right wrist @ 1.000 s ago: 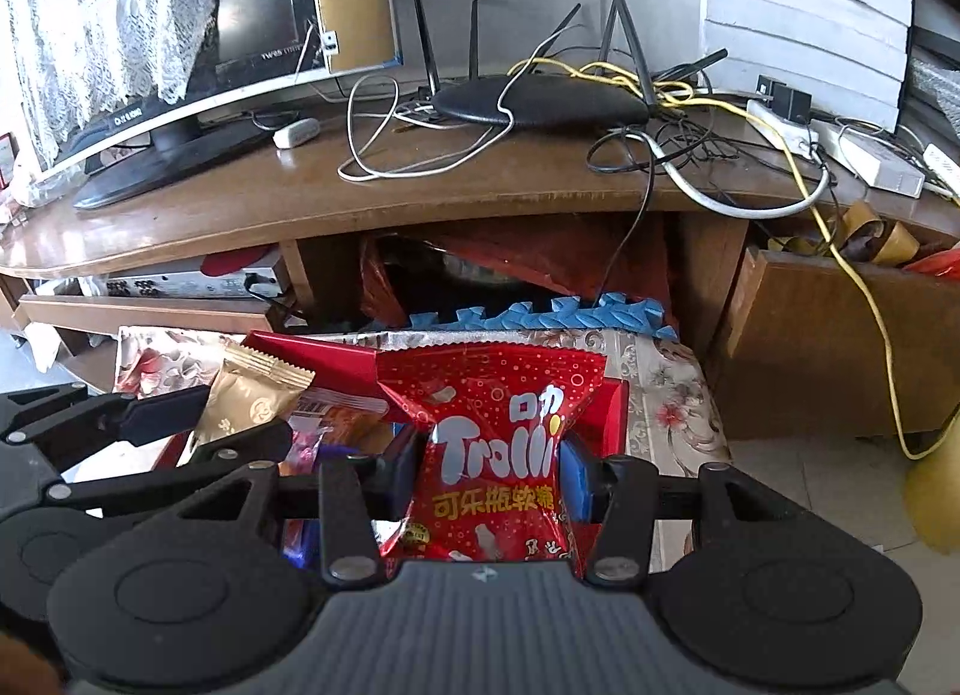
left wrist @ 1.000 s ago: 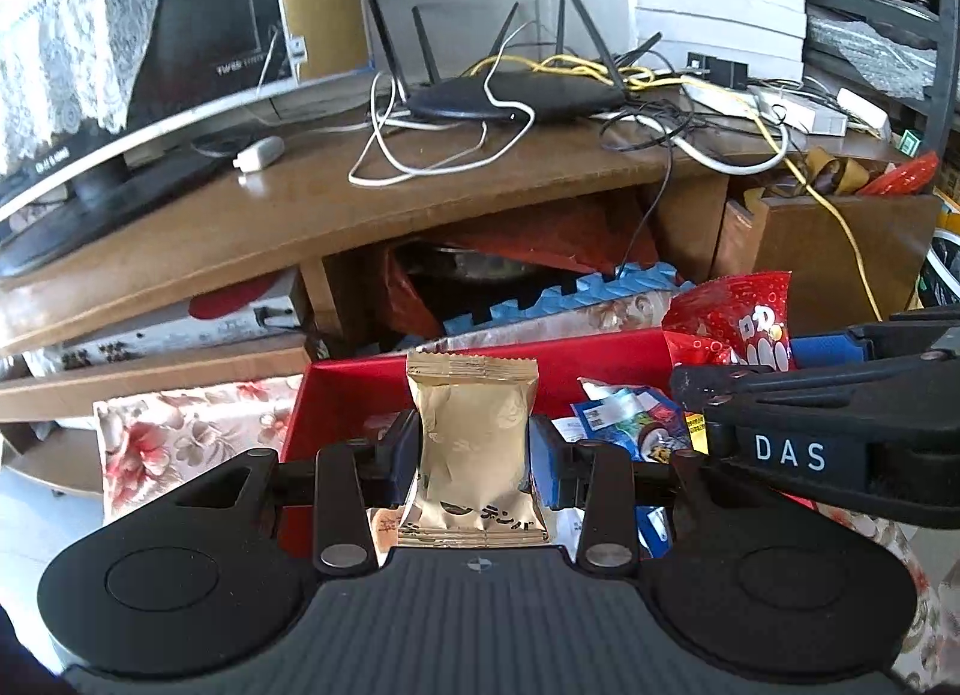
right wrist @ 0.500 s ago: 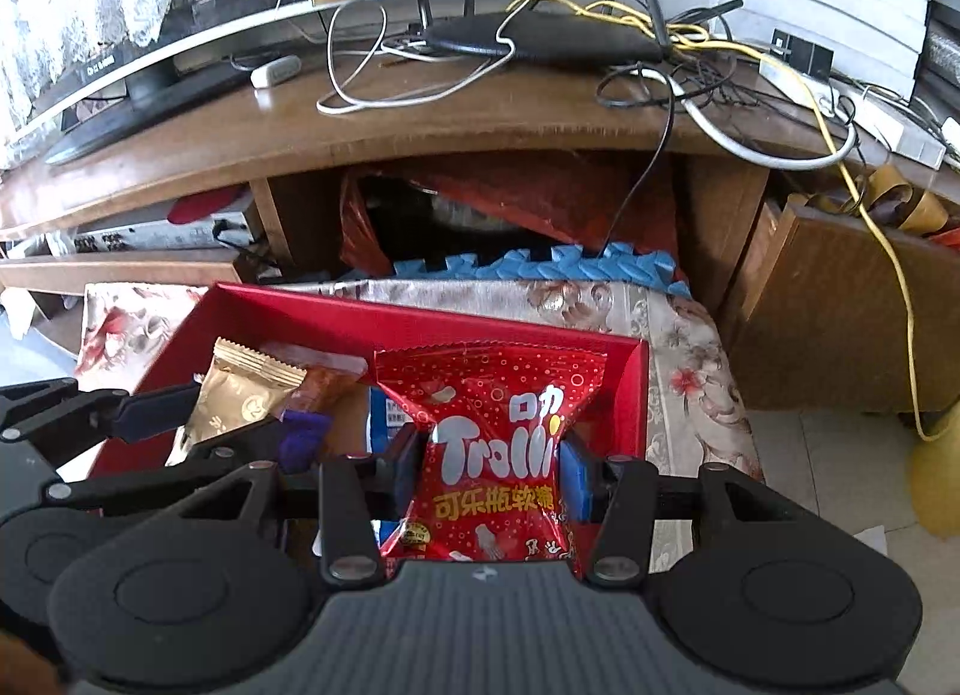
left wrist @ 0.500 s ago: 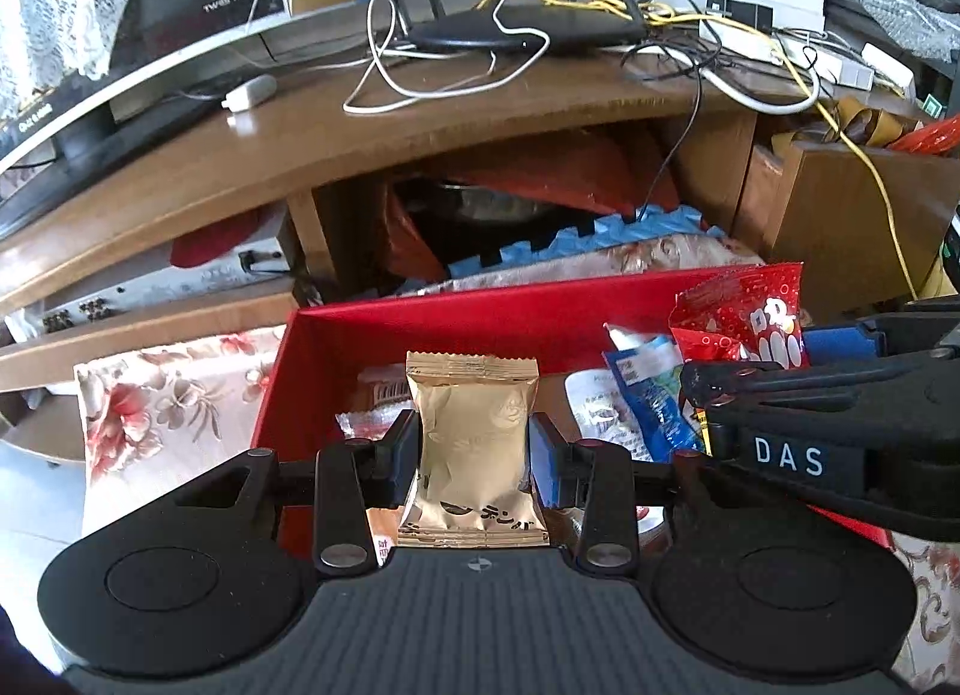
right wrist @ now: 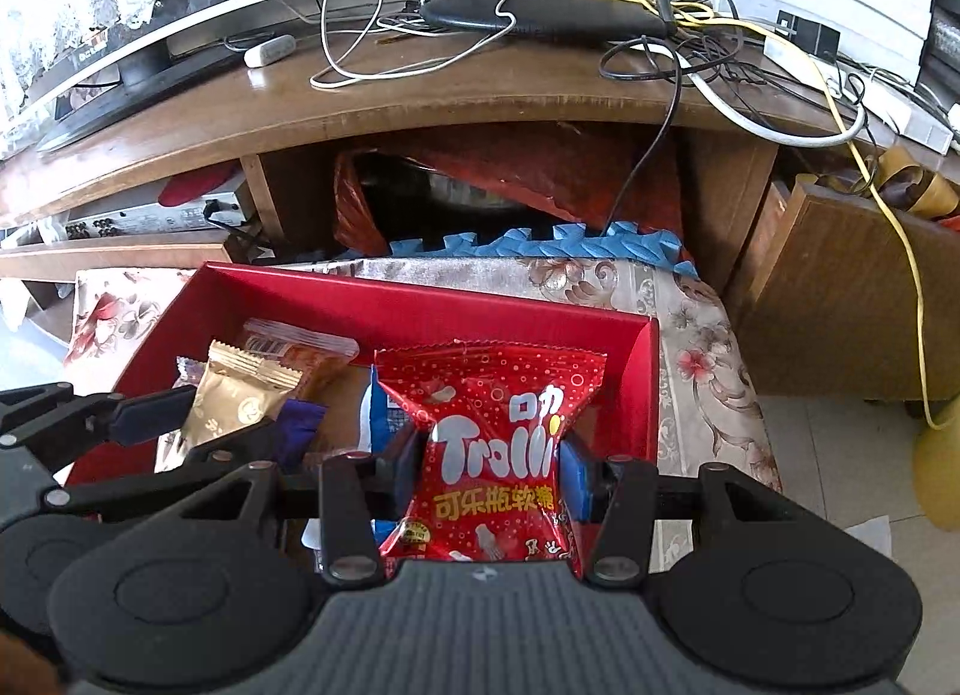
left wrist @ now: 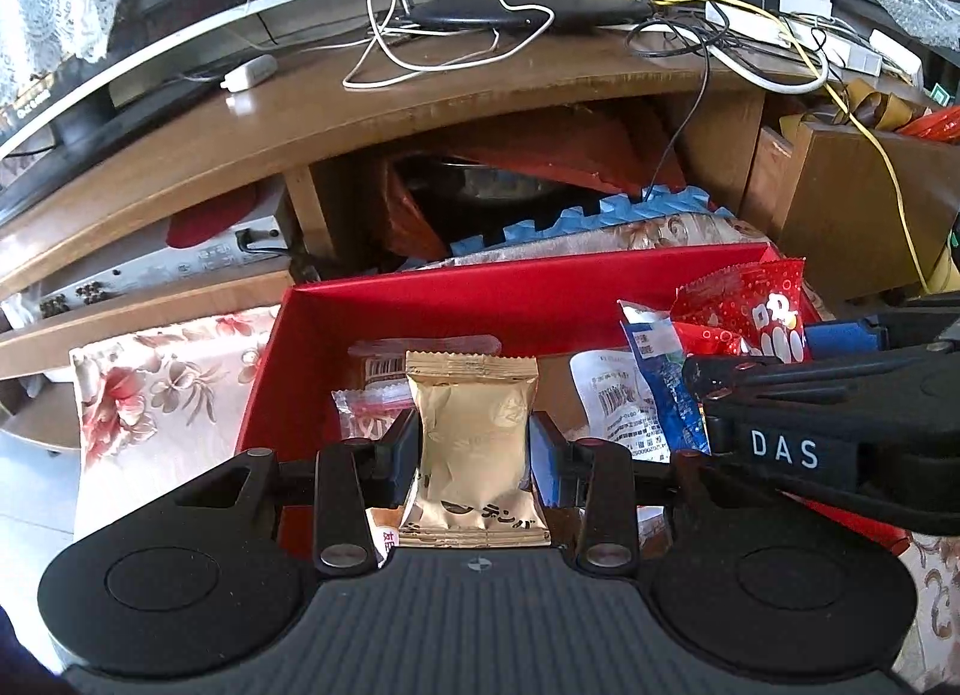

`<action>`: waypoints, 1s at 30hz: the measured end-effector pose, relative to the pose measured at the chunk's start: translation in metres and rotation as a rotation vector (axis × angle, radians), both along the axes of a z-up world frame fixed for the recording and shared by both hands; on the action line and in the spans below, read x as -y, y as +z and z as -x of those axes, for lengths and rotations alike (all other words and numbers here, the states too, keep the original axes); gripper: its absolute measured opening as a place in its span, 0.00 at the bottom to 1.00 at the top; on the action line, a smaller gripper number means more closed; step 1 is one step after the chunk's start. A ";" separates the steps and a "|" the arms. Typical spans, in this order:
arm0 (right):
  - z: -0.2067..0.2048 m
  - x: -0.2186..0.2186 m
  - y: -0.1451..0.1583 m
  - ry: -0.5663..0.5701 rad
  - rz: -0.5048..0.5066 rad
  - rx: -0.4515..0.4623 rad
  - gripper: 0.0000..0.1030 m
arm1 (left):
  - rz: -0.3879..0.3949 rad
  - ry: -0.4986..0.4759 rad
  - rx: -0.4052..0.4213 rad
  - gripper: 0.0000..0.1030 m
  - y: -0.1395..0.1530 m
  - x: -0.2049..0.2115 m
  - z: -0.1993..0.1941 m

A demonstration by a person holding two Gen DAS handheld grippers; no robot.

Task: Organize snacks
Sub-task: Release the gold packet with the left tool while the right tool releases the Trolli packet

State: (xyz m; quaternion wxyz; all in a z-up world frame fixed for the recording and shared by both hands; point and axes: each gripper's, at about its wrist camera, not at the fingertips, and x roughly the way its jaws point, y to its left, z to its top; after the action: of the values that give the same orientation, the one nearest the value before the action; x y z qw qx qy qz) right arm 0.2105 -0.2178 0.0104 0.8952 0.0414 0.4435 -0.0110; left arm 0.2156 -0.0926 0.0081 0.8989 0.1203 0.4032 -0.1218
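My left gripper (left wrist: 473, 449) is shut on a gold snack packet (left wrist: 474, 431) and holds it upright over the left half of a red box (left wrist: 516, 293). My right gripper (right wrist: 487, 464) is shut on a red Trolli candy bag (right wrist: 492, 437) over the right half of the same red box (right wrist: 420, 299). The box holds several other packets, among them a blue-and-white one (left wrist: 654, 377) and a clear-wrapped one (right wrist: 300, 341). Each gripper shows in the other's view: the right gripper (left wrist: 744, 359) and the left gripper (right wrist: 198, 413).
The box rests on a floral cloth (right wrist: 690, 347). Behind it stands a wooden TV stand (left wrist: 420, 113) with a router (left wrist: 528, 11), tangled cables and a monitor (left wrist: 180, 5). A blue foam mat (right wrist: 540, 242) and a wooden cabinet (right wrist: 840, 287) lie behind and right.
Both grippers have moved forward and down over the red box, still holding their packets. More of the box's inside now shows.
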 end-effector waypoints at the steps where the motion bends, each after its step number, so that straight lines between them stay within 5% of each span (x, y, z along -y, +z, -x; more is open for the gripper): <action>1: 0.000 0.000 0.000 0.001 0.003 0.001 0.52 | 0.000 0.001 0.000 0.44 0.000 0.000 0.000; 30: 0.013 0.006 0.002 -0.001 -0.026 -0.035 0.55 | 0.038 0.017 -0.045 0.59 0.005 -0.006 0.010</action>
State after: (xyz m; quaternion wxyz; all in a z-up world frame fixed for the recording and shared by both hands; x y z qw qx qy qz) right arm 0.1978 -0.2242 0.0129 0.8868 0.0528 0.4590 -0.0065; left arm 0.2057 -0.0863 0.0132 0.8927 0.0972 0.4220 -0.1247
